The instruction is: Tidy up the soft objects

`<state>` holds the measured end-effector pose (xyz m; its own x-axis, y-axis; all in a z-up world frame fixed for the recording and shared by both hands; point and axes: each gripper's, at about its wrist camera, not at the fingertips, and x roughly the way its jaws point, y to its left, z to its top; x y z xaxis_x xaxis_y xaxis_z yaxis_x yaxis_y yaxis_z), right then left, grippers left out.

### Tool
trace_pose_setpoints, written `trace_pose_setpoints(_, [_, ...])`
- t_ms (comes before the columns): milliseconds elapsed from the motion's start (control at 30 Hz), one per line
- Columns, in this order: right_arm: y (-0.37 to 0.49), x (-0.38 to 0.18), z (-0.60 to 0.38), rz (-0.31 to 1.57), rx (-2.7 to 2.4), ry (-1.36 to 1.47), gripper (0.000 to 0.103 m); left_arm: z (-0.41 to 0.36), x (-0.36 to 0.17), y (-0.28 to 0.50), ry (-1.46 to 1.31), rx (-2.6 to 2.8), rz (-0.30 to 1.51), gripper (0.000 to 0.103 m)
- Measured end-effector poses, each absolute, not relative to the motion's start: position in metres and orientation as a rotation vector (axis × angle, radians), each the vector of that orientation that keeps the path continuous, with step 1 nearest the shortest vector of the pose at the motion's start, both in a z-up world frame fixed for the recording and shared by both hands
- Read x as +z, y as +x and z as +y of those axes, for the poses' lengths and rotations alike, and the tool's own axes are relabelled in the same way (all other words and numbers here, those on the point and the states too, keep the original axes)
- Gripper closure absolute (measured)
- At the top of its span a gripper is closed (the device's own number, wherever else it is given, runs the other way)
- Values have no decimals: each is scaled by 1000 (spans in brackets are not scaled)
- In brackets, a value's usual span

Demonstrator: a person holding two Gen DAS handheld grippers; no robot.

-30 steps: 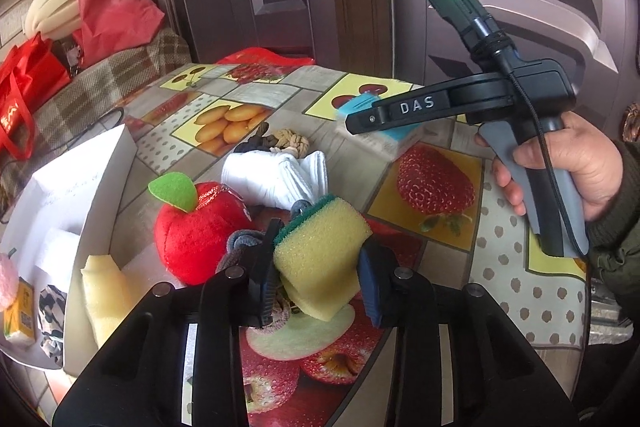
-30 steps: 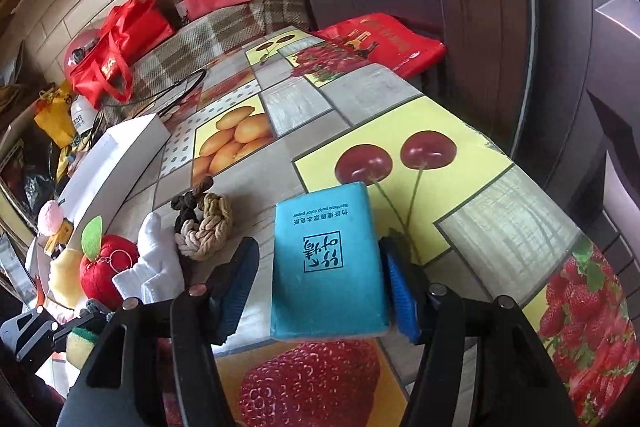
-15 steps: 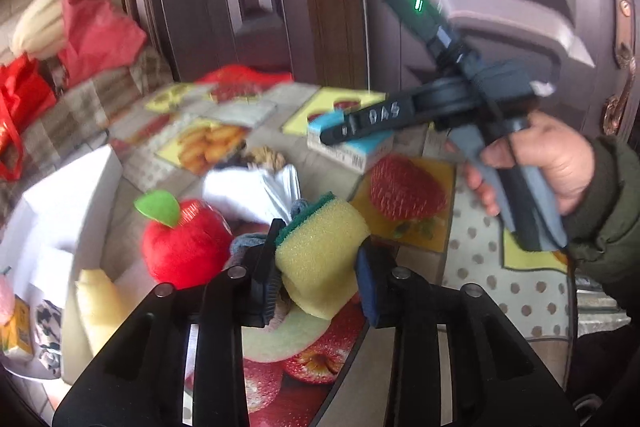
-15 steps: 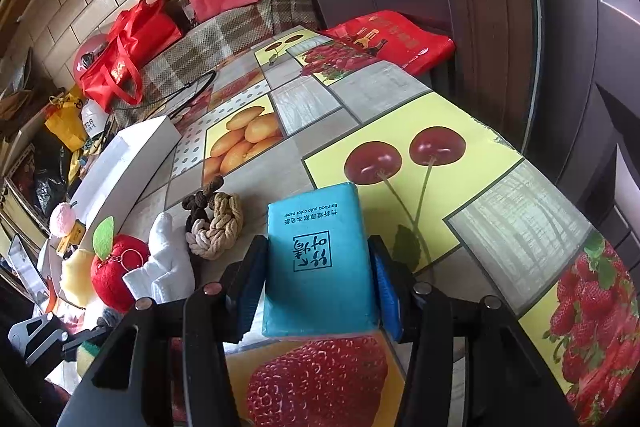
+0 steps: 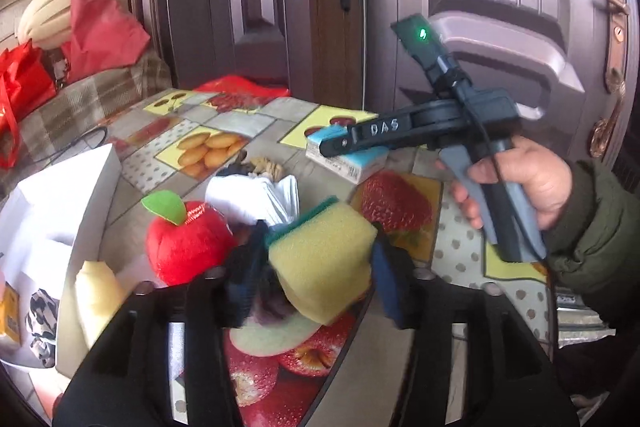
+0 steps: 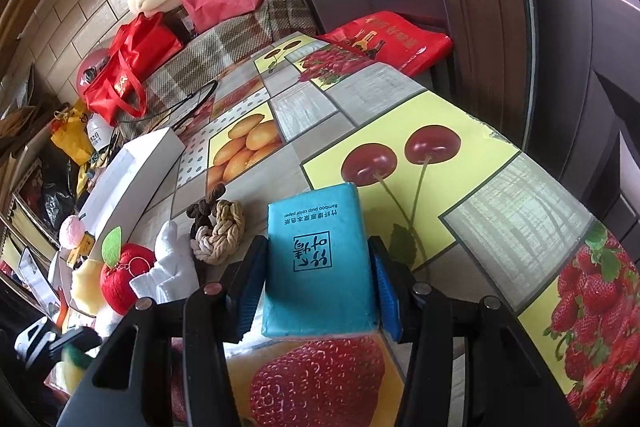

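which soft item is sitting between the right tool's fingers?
The blue rectangular tissue pack, printed side up, lying flat on the fruit-print tablecloth. The red plush apple, white cloth and knotted rope toy lie apart, further left.

Yellow-green sponge point(image 5: 322, 267); turquoise tissue pack point(image 6: 318, 263); red apple point(image 5: 188, 247).

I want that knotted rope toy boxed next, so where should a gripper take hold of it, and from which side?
Grip the rope knot across its pale, thick coil, coming down from above on the side facing the tissue pack. The coil lies flat on the table and looks firm. The glove seems to crowd its other side, and the dark end is thin.
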<state>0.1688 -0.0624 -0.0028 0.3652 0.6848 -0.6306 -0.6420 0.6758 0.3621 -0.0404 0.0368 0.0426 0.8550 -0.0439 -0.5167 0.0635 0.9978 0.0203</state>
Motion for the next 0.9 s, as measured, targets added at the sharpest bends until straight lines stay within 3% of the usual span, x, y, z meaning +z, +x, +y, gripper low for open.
trace_pose_setpoints(33, [169, -3, -62, 840, 854, 58, 53, 38, 44, -44, 33, -68, 526, 28])
trace_pose_setpoints(67, [168, -3, -62, 841, 854, 60, 53, 39, 46, -50, 37, -75, 515, 24])
trace_pose_setpoints(267, [167, -2, -62, 841, 853, 61, 53, 53, 49, -78, 27, -61, 492, 24])
trace_pose_setpoints(400, [167, -3, -62, 842, 855, 63, 53, 67, 40, -70, 29, 64, 579, 24])
trace_pose_setpoints(567, [167, -3, -61, 845, 859, 71, 52, 59, 29, -56, 117, 97, 663, 65])
trace_pose_setpoints(900, [168, -4, -61, 847, 864, 71, 52, 55, 17, -23, 164, 141, 737, 67])
